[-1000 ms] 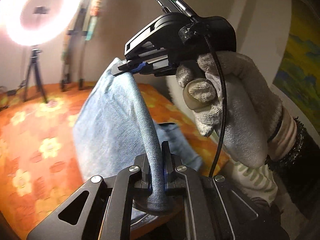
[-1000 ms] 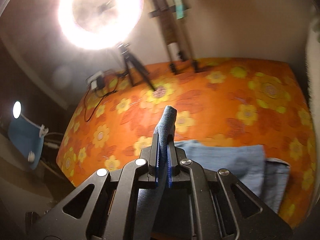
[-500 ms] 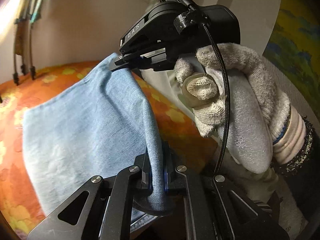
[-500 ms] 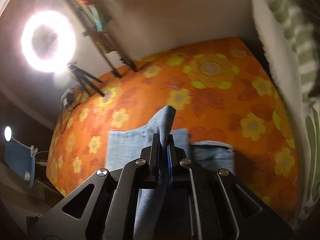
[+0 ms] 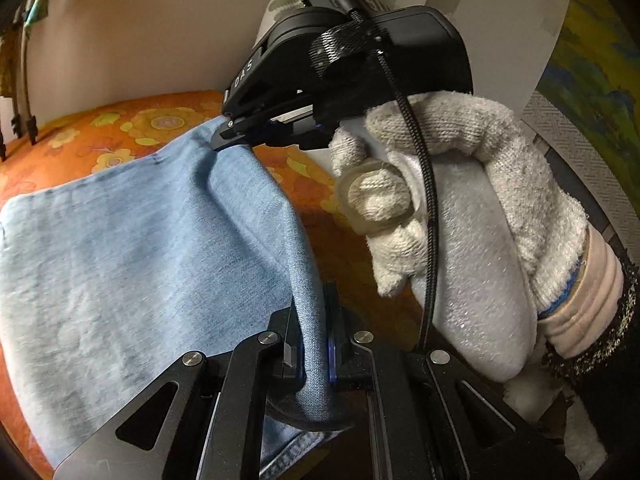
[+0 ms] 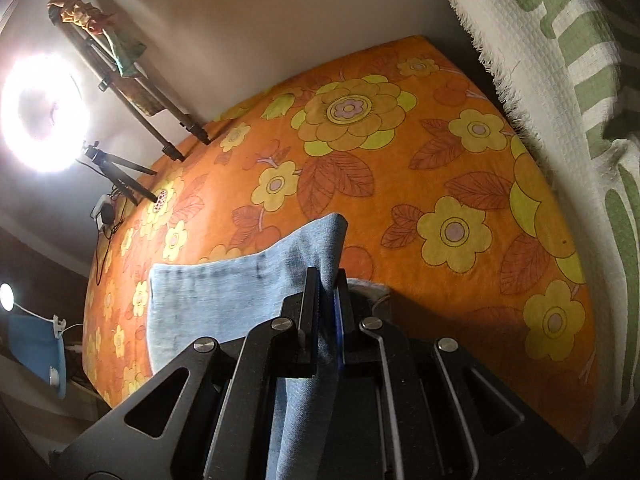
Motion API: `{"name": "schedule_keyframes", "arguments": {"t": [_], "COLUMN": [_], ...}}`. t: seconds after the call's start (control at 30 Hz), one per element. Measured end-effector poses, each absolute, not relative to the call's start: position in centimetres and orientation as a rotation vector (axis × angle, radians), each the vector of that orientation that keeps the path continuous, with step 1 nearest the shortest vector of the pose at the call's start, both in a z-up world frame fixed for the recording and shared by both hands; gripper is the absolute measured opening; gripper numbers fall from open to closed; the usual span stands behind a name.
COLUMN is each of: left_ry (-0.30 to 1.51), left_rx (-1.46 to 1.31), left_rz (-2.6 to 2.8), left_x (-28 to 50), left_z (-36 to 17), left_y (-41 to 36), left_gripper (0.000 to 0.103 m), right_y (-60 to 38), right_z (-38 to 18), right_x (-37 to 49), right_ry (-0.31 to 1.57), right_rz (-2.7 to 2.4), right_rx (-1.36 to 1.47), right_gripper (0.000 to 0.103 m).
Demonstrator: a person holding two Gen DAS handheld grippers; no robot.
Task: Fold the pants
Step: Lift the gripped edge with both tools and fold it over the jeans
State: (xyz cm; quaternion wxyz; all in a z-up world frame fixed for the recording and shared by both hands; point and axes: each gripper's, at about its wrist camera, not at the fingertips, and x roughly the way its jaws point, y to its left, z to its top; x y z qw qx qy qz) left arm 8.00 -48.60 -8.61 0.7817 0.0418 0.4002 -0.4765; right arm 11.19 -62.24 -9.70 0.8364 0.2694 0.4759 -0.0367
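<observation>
The light blue denim pants (image 5: 132, 248) lie folded over on the orange flowered bed cover (image 5: 132, 128). My left gripper (image 5: 312, 300) is shut on the near corner of the fold's raised edge. In the left wrist view my right gripper (image 5: 232, 132), held by a gloved hand (image 5: 460, 216), pinches the far corner of that same edge. The right wrist view shows my right gripper (image 6: 328, 276) shut on the pants (image 6: 224, 300), with cloth sticking up past the pads. The denim slopes down to the left from the held edge onto the bed.
The orange cover (image 6: 400, 168) stretches ahead and to the right of the pants. A white and green patterned cloth (image 6: 560, 60) hangs at the right. A ring light (image 6: 40, 112) on a tripod and a wooden stand (image 6: 132, 92) are at the bed's far side.
Both grippers have come down and across with the pants' edge. The denim now lies spread flatter over the bed, and the ring light has left the left wrist view.
</observation>
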Motion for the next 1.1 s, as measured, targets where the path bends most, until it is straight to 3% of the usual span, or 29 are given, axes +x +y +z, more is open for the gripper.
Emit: {"name": "schedule_keyframes", "arguments": {"t": [1.1], "left_ry": [0.831], "left_rx": [0.161], "left_rz": [-0.991], "left_x": [4.4], "left_z": [-7.4], "left_y": [-50.1], "left_gripper": [0.014], "right_y": [-64.0], "right_z": [-7.0], "right_x": [9.2], "right_ry": [0.919], "right_rz": [-0.153], "right_rx": [0.465], "right_gripper": [0.006]}}
